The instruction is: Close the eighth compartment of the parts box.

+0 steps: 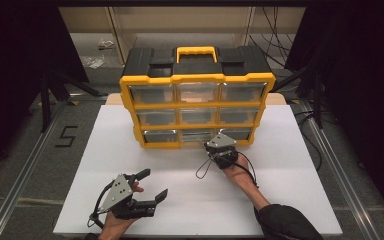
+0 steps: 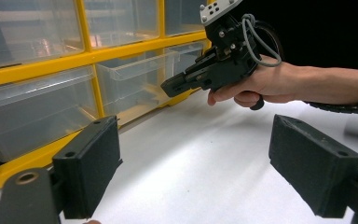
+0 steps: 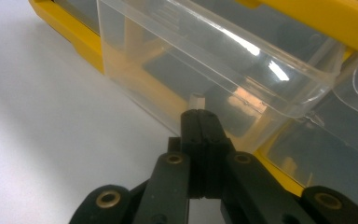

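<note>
Right gripper [image 3: 199, 114] is clenched on the small tab of the clear bottom-middle drawer [image 3: 214, 65], part-drawn from the organizer [image 1: 197, 80]; the drawer runs straight ahead. Left gripper [image 1: 152, 184] rests released, well apart.

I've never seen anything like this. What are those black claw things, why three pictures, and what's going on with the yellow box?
A person holds a hand-held gripper in each hand. One picture looks down from above; the other two come from cameras riding on each gripper. On the white table stands a yellow organizer with clear drawers. The right hand-held gripper, jaws shut, meets the front of the bottom middle drawer, which sticks out partly; it seems to pinch a small tab there, though that is hard to confirm. The left hand-held gripper waits open above the table, holding nothing.
</note>
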`<action>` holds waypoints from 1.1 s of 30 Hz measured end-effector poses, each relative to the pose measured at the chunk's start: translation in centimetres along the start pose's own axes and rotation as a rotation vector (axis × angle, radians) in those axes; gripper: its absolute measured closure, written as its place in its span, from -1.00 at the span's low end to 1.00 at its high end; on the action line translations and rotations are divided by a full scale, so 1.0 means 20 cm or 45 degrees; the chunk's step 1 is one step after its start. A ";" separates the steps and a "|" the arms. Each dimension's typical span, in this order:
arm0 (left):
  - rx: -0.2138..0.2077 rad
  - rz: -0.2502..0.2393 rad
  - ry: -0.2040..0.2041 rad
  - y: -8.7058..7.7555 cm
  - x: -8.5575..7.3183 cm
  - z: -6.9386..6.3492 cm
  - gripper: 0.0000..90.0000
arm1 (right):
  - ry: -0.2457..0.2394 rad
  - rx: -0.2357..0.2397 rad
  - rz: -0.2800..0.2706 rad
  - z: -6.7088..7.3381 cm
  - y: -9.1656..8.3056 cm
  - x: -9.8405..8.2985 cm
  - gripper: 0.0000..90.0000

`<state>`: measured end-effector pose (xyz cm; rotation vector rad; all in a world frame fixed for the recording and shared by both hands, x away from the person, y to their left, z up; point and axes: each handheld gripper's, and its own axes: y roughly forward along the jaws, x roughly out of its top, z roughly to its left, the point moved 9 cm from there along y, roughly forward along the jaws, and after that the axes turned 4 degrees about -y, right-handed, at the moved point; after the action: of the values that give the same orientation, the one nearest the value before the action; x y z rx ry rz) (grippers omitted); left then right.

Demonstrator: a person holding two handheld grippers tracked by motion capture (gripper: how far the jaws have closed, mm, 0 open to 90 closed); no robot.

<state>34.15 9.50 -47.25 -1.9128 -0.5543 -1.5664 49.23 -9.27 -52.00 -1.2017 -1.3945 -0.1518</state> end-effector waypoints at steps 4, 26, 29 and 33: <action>0.000 -0.001 0.000 0.00 0.00 0.00 -0.64 | -0.001 -0.003 0.000 0.00 0.00 0.00 1.00; 0.003 0.002 0.003 0.00 0.00 0.00 -0.64 | 0.018 -0.028 -0.019 -0.05 -0.02 0.02 1.00; 0.003 0.002 0.006 0.00 0.00 0.00 -0.64 | 0.015 -0.024 -0.023 -0.05 -0.02 0.03 1.00; 0.003 0.002 0.001 0.00 0.00 0.00 -0.64 | 0.015 -0.022 -0.026 -0.04 -0.01 0.03 1.00</action>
<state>34.20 9.53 -47.29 -1.9107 -0.5541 -1.5649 49.77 -9.64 -51.07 -1.1995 -1.3977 -0.1854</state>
